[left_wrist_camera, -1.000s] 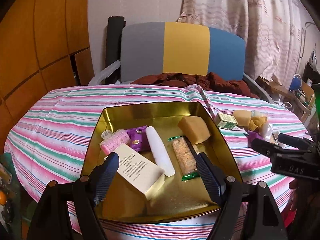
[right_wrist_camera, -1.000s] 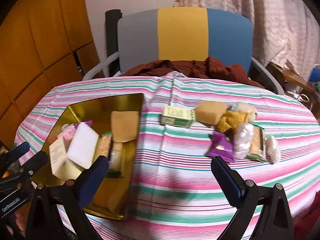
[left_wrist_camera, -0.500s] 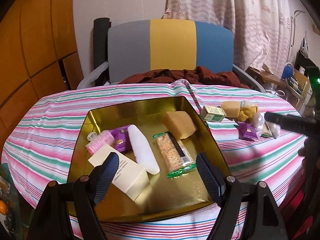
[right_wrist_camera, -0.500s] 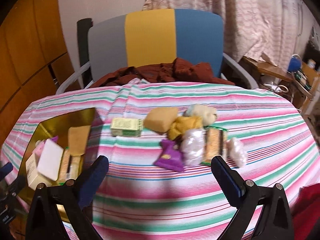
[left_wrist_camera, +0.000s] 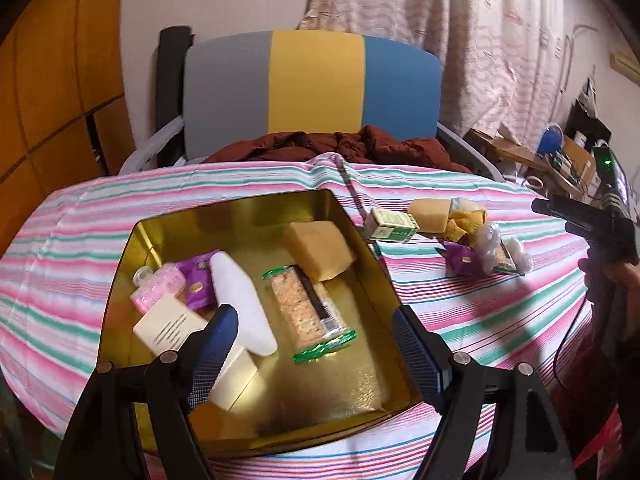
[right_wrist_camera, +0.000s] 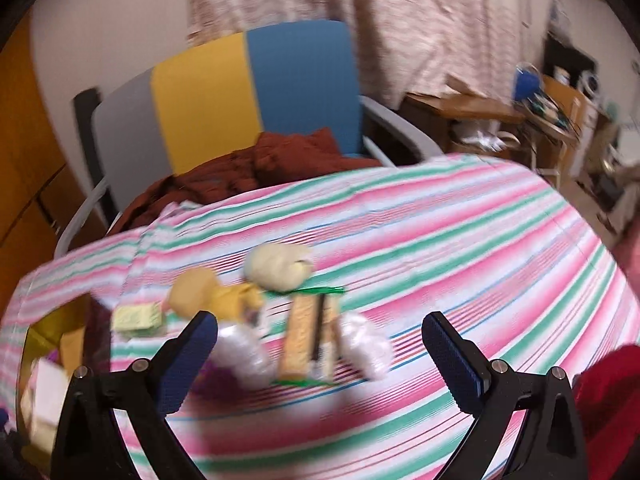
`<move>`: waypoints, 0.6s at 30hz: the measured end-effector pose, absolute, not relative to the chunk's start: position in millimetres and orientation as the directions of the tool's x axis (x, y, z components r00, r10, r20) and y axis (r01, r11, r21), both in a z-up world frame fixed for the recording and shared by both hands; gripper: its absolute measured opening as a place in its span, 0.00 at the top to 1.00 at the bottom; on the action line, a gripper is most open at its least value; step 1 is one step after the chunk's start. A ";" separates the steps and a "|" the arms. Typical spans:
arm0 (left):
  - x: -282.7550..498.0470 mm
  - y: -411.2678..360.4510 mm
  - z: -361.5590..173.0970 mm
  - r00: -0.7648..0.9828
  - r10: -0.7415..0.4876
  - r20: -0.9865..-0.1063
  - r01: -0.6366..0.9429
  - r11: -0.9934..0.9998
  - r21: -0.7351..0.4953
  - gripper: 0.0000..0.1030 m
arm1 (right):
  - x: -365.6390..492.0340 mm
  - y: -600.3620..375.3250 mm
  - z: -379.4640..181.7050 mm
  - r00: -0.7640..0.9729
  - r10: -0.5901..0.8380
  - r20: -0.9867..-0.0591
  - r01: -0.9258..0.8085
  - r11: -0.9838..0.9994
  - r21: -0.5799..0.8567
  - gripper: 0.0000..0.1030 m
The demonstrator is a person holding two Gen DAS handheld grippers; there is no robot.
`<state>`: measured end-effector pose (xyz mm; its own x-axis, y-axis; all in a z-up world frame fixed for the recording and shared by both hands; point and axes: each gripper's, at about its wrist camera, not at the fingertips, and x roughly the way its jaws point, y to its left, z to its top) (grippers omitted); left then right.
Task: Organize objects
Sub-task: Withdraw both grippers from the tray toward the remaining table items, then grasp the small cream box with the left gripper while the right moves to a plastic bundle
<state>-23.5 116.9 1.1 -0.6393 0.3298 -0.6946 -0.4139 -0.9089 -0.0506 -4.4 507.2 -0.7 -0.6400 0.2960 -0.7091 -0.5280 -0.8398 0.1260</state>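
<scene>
Gold metal frames the scene: your left gripper [left_wrist_camera: 312, 344] hovers with jaws spread wide and empty over the near edge of the tin tray [left_wrist_camera: 168, 216], where a green-edged snack bar [left_wrist_camera: 308, 312], a tan sponge [left_wrist_camera: 318, 248], a white pad [left_wrist_camera: 240, 300] and a cream box [left_wrist_camera: 176, 328] lie. Your right gripper [right_wrist_camera: 320, 356], jaws also apart and holding nothing, tilts above the striped tablecloth [right_wrist_camera: 460, 248], a second snack bar [right_wrist_camera: 312, 336] lying between its fingers. The print on the cream box and on the small green box [left_wrist_camera: 392, 226] is too blurred to read.
</scene>
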 end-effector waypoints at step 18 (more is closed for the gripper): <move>-94.3 254.6 -3.2 -0.531 0.346 -0.774 -0.749 -0.620 0.236 0.16 | -3.6 530.8 -22.1 -0.657 0.121 -0.744 -0.511 -0.797 0.322 0.00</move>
<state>-94.3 254.6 -3.2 -0.5306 0.3458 -0.7738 -0.7485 -0.6195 0.2364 -3.6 530.8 -22.1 -0.6570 0.1209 -0.7441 -0.5113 -0.7969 0.3219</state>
